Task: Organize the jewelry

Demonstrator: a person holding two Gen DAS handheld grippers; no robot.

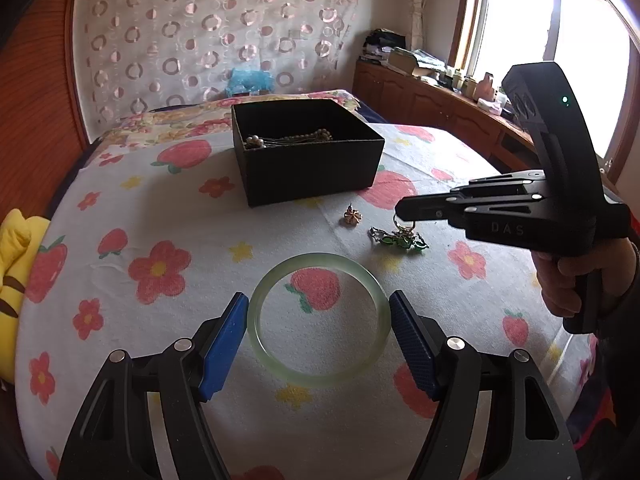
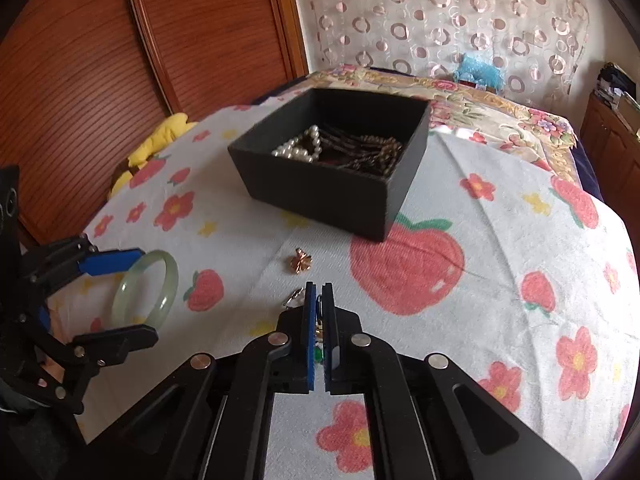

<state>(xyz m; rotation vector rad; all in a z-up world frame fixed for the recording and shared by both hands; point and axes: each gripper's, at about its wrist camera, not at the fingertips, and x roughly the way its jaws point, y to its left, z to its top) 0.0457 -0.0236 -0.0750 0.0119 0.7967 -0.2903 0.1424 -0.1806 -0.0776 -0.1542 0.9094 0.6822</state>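
Observation:
A pale green jade bangle (image 1: 318,318) lies flat on the strawberry-print cloth between the blue pads of my left gripper (image 1: 318,322), which is open around it; it also shows in the right wrist view (image 2: 146,290). My right gripper (image 2: 319,296) is shut on a green-stone chain piece (image 1: 400,238), pinching its ring end (image 2: 319,332) just above the cloth. A small rose-gold flower pendant (image 1: 352,216) lies loose on the cloth (image 2: 301,262). The black open box (image 1: 304,148) holds a pearl strand (image 2: 298,148) and dark bead strings (image 2: 368,152).
The cloth (image 1: 168,208) covers a bed. A yellow plush toy (image 1: 16,264) sits at the left edge. A wooden headboard (image 2: 120,60) and patterned curtain (image 1: 208,32) stand behind. A cluttered wooden cabinet (image 1: 440,96) runs under the window on the right.

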